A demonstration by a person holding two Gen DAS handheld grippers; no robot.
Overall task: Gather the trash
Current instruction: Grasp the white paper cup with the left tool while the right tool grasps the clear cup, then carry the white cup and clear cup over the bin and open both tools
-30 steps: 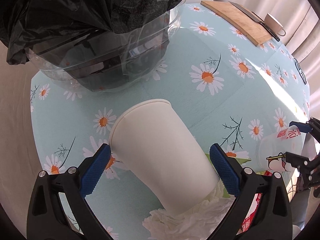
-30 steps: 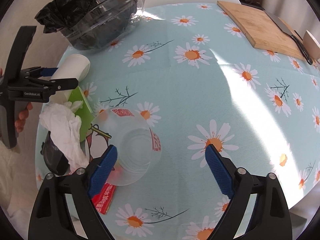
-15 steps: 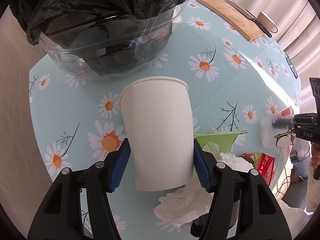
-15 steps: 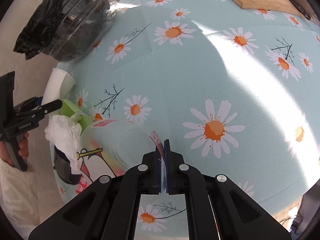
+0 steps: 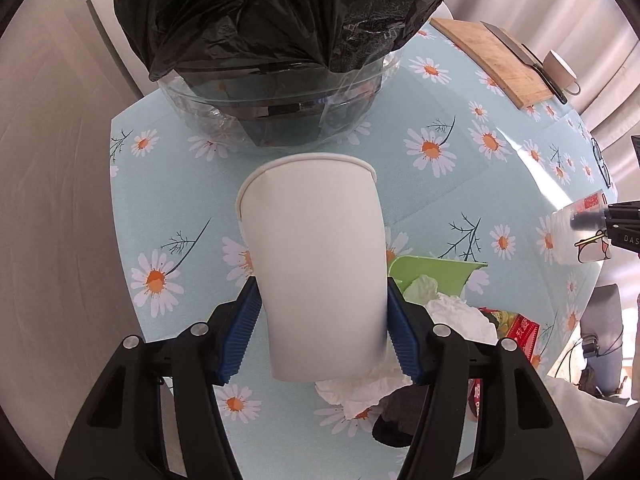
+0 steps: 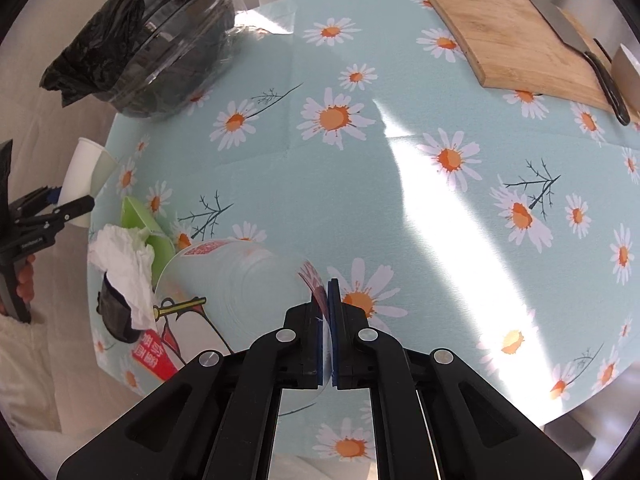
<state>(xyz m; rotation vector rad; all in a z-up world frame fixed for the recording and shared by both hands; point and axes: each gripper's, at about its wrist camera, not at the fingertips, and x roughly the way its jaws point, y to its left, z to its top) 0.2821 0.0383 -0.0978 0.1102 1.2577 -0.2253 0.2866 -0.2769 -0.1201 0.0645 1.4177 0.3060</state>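
Note:
My left gripper is shut on a white paper cup and holds it above the table, mouth pointing at the clear bowl lined with a black trash bag. My right gripper is shut on the rim of a clear plastic cup with red print, lifted slightly. The plastic cup also shows at the right edge of the left wrist view. A crumpled white tissue, a green paper piece and a red wrapper lie at the table's near-left edge.
The daisy tablecloth covers the table. A wooden cutting board with a knife and a cup are at the far right. The bag-lined bowl stands at the far left. A dark object lies under the tissue.
My left gripper closed on the paper cup and lifted it upright toward the bowl. My right gripper closed on the plastic cup's rim and raised it a little.

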